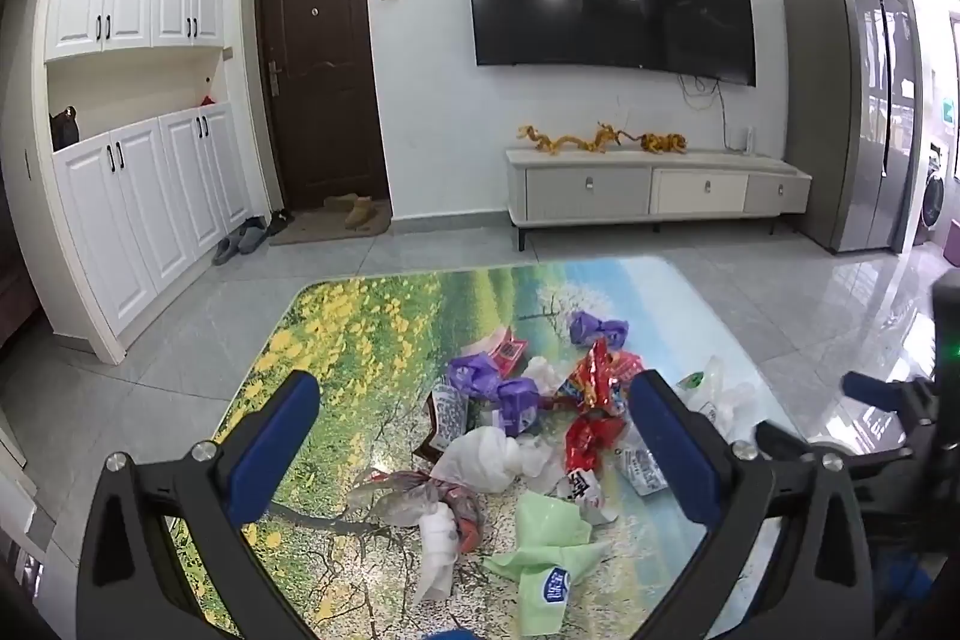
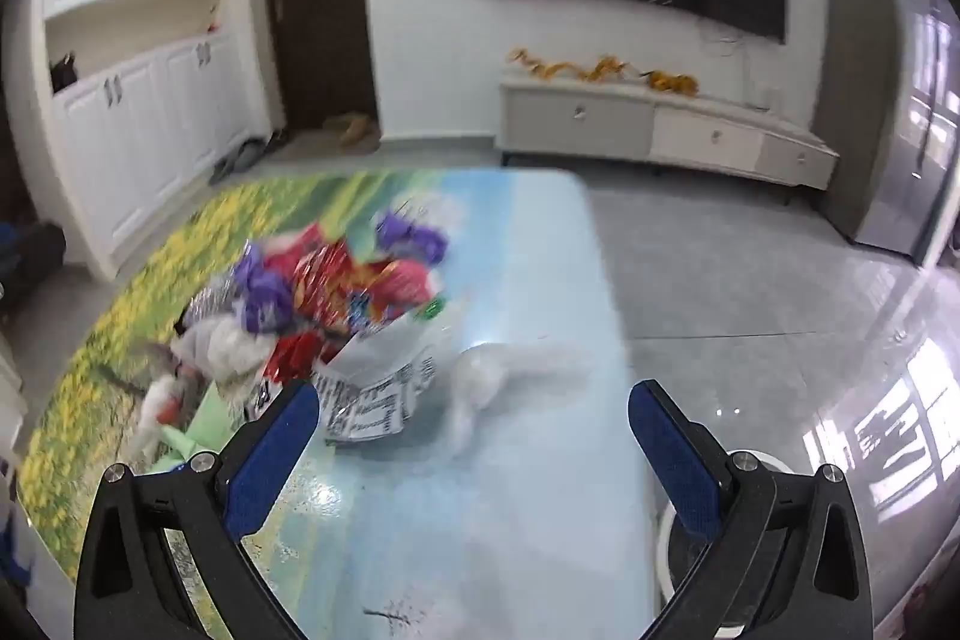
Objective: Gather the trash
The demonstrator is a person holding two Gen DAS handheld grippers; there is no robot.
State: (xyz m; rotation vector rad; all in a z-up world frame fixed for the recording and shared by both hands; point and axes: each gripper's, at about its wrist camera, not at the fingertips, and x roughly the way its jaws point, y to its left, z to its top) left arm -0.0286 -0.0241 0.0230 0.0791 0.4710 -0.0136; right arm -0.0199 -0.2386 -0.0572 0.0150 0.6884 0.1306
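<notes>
A heap of trash lies on a table (image 1: pixel 360 340) printed with a landscape. In the left wrist view I see purple wrappers (image 1: pixel 594 328), red foil wrappers (image 1: pixel 600 376), white tissue (image 1: pixel 486 454), a green plastic bag (image 1: pixel 552 550) and a clear bag (image 1: pixel 714 394). My left gripper (image 1: pixel 477 388) hovers over the near side of the heap, open, with nothing between its blue pads. My right gripper (image 2: pixel 474 397) is open too, above the table's right part, facing a printed white packet (image 2: pixel 378 400) and a clear bag (image 2: pixel 498 370). That view is blurred.
A white round bin rim (image 2: pixel 762 457) shows below the right finger, beside the table's right edge. Grey tiled floor (image 1: pixel 750 292) surrounds the table. A TV stand (image 1: pixel 654 187), a dark door (image 1: pixel 318 82), white cabinets (image 1: pixel 150 196) and a fridge (image 1: pixel 852 100) line the far walls.
</notes>
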